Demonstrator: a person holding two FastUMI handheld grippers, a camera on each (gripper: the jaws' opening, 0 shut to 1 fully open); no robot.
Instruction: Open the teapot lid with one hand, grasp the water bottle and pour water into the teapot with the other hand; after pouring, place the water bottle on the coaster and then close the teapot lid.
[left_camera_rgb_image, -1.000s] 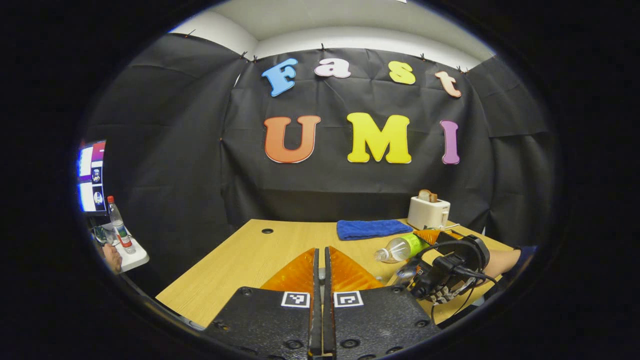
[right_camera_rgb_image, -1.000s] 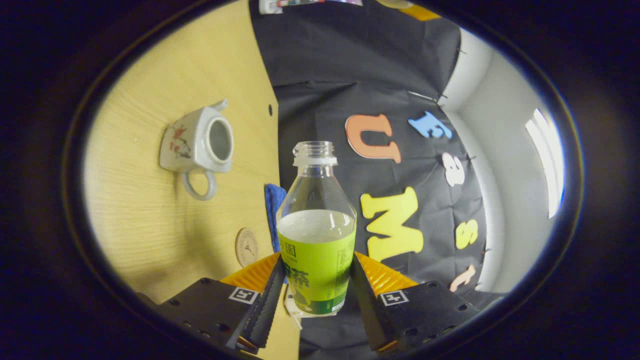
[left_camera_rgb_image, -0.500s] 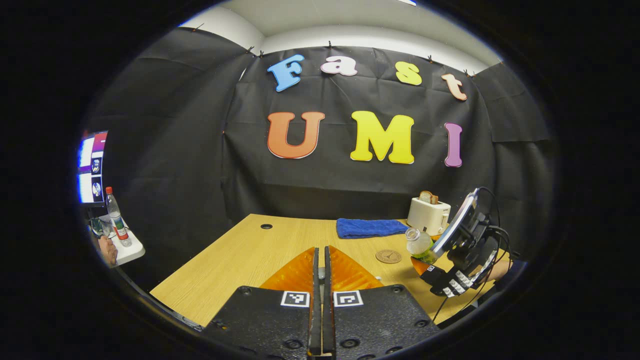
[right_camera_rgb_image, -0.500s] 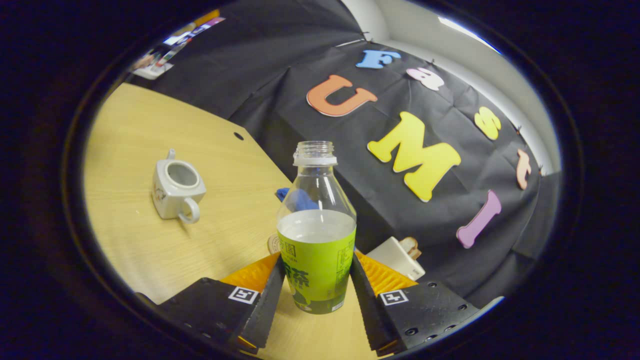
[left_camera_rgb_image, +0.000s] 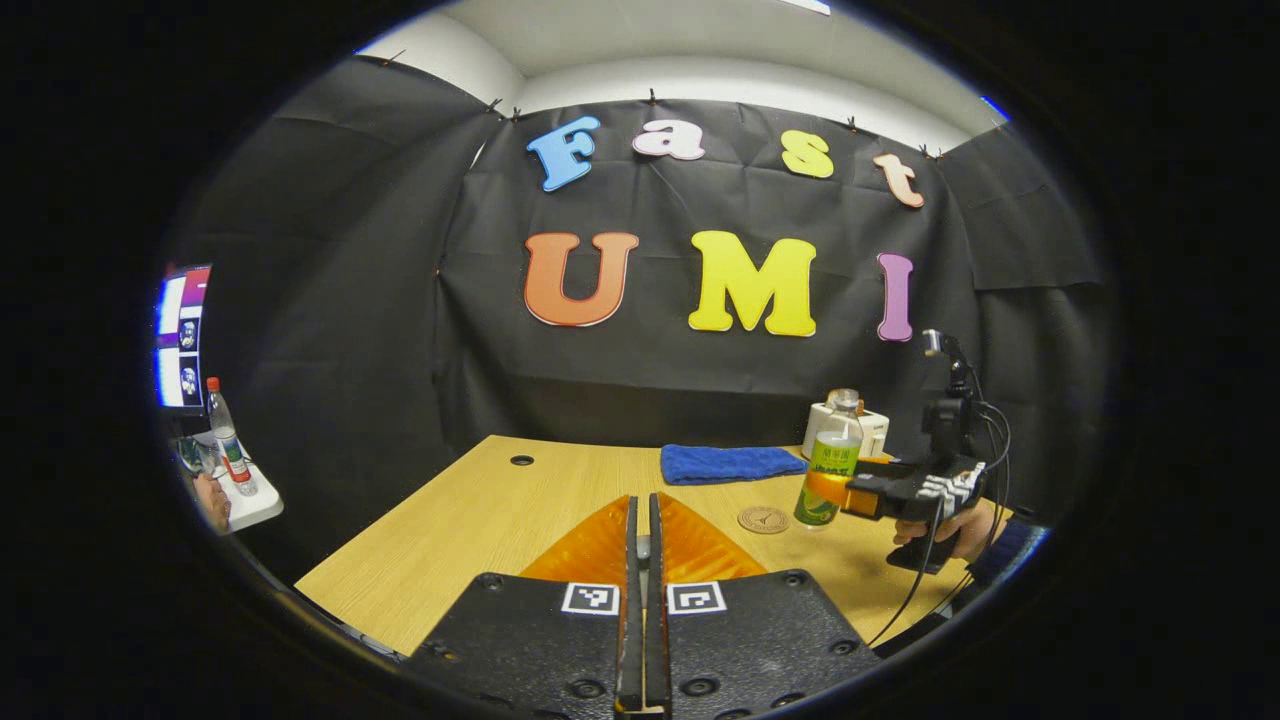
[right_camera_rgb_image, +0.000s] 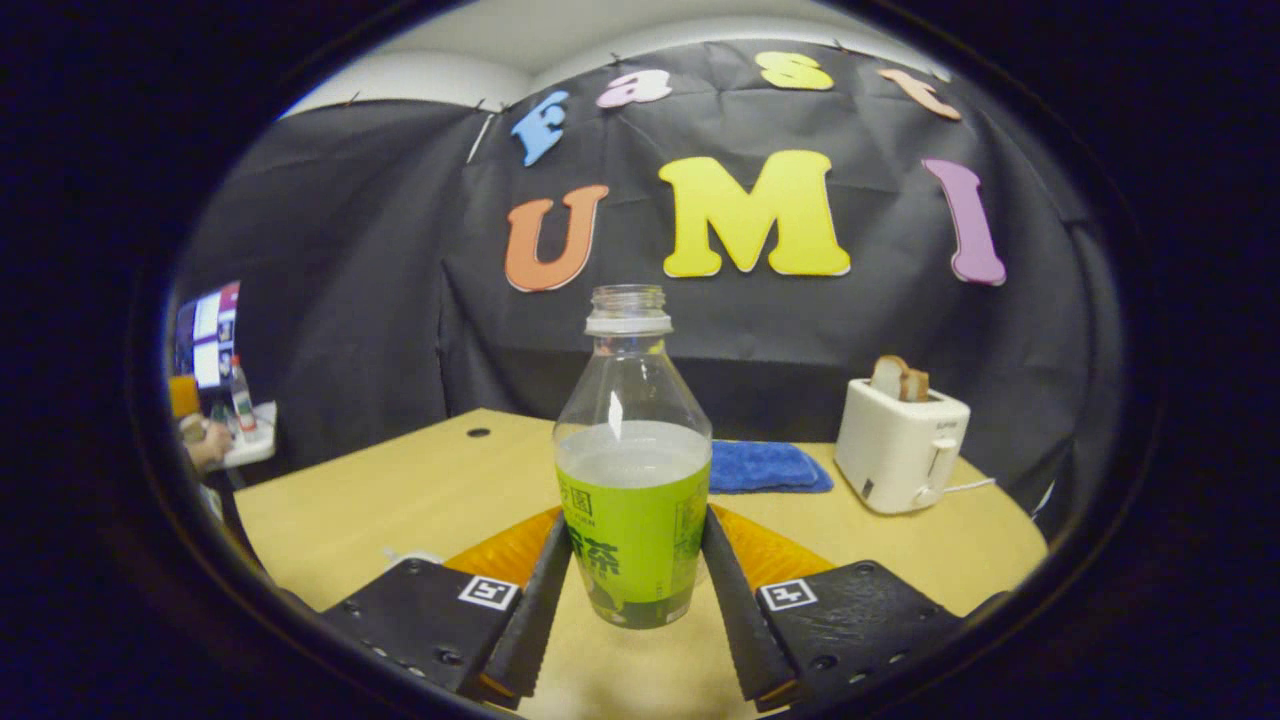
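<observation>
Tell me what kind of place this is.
Probably a staged recording booth, not a home kitchen: black cloth walls in a wooden table set with a toaster, a blue towel and a coaster, with a monitor beside it.

water bottle (right_camera_rgb_image: 634, 470): clear glossy plastic, smooth, with a shiny wrap label around its lower half. table (right_camera_rgb_image: 420, 485): light wood-grain top, smooth, matt to faintly satin. Blue towel (right_camera_rgb_image: 765, 466): soft cloth, napped, matt. toaster (right_camera_rgb_image: 902, 447): smooth plastic-looking shell, low sheen. coaster (left_camera_rgb_image: 763, 519): looks like wood or cork, matt. right gripper (right_camera_rgb_image: 632, 590): finger inner faces ribbed; body plates matt, with paper-like printed markers. left gripper (left_camera_rgb_image: 643, 560): same matt plates.
</observation>
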